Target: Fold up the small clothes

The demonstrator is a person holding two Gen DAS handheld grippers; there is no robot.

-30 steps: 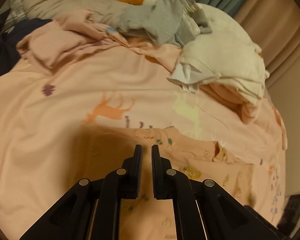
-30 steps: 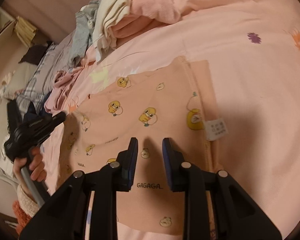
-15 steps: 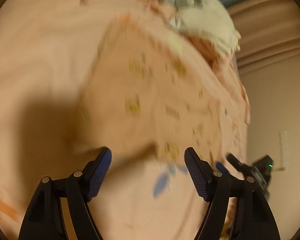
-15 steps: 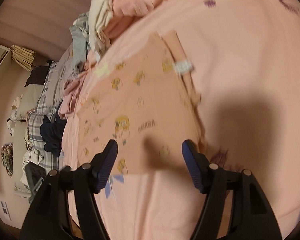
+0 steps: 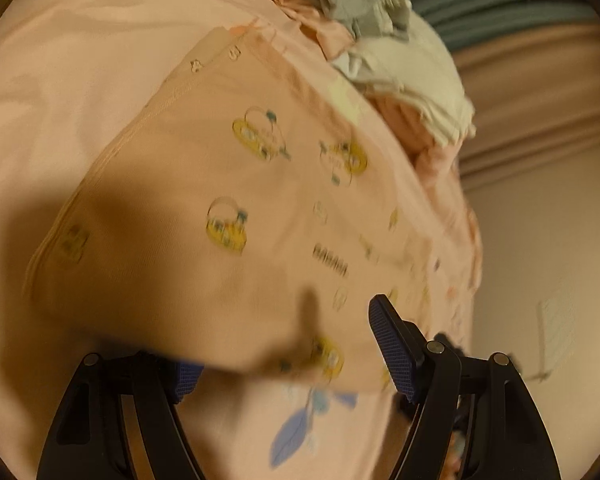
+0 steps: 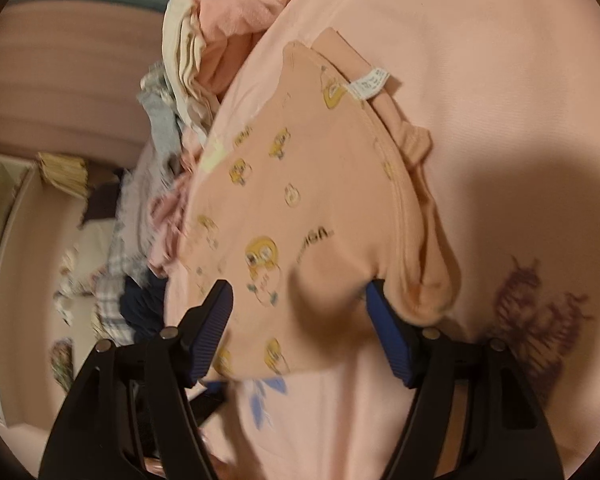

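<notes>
A small peach garment with yellow duck prints [image 5: 236,200] lies flat on the pink bedsheet [image 5: 60,60]. It also shows in the right wrist view [image 6: 300,200], with a white label [image 6: 370,85] at its far edge. My left gripper [image 5: 284,344] is open, its jaws straddling the garment's near edge; the left finger is partly hidden under the cloth. My right gripper [image 6: 298,320] is open too, its jaws either side of the garment's near edge, with the cloth's edge lying over the right finger [image 6: 388,340].
A pile of clothes, cream [image 5: 412,72] and grey [image 5: 360,4], lies at the far end of the bed, also in the right wrist view [image 6: 188,40]. More clothes and a plaid fabric [image 6: 116,272] lie to the left. A wall [image 5: 540,240] stands to the right.
Both grippers opened from shut and dropped low to the garment's near edge. Over the last half second they moved closer, so the cloth now sits between the jaws.
</notes>
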